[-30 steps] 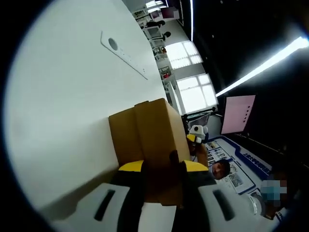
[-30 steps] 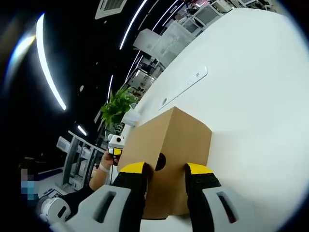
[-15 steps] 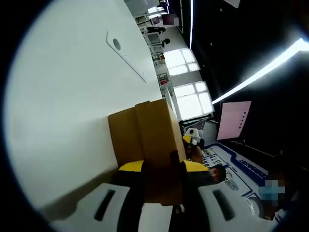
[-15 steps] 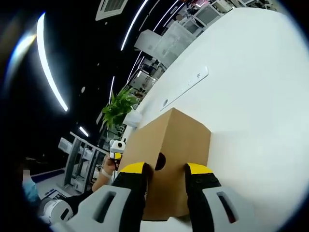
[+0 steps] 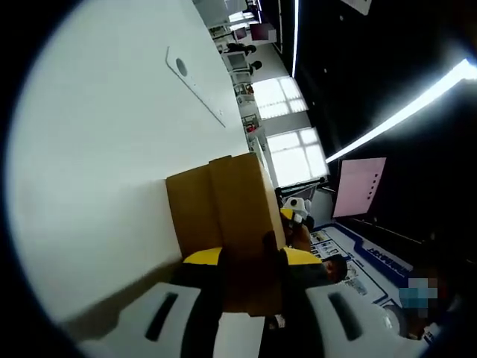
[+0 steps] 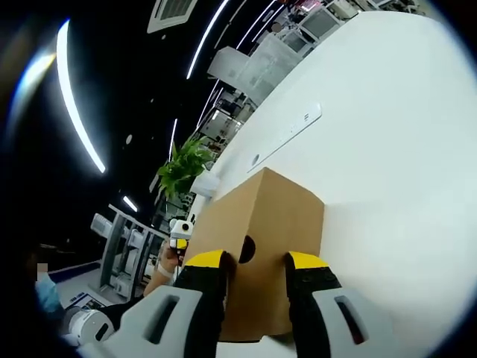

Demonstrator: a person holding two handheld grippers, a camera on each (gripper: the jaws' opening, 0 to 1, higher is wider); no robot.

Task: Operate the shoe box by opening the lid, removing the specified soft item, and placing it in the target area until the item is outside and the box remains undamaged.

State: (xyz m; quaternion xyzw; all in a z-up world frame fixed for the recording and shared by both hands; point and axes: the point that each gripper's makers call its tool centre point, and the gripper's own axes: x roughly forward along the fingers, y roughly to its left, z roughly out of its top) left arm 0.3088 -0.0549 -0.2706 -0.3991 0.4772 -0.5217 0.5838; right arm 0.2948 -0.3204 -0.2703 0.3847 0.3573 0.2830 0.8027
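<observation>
A brown cardboard shoe box (image 5: pixel 223 201) lies on the white table (image 5: pixel 97 149), lid closed. My left gripper (image 5: pixel 251 257) has its yellow-tipped jaws closed on one end of the box, beside a dark finger hole (image 5: pixel 268 240). In the right gripper view the same box (image 6: pixel 276 216) fills the middle, and my right gripper (image 6: pixel 257 261) is shut on its other end, with a finger hole (image 6: pixel 247 248) between the jaws. Each gripper shows small past the box in the other's view: the right gripper (image 5: pixel 294 209) and the left gripper (image 6: pixel 179 235), held by a hand. The box's contents are hidden.
A long cable slot with a round hole (image 5: pixel 195 83) is set into the table beyond the box; the same slot (image 6: pixel 287 134) shows from the other side. A green plant (image 6: pixel 182 164) stands off the table's far edge. A pink board (image 5: pixel 359 186) stands beyond the table.
Both views have shifted slightly with the hands. The box stays held between both pairs of jaws, in the same place on the table.
</observation>
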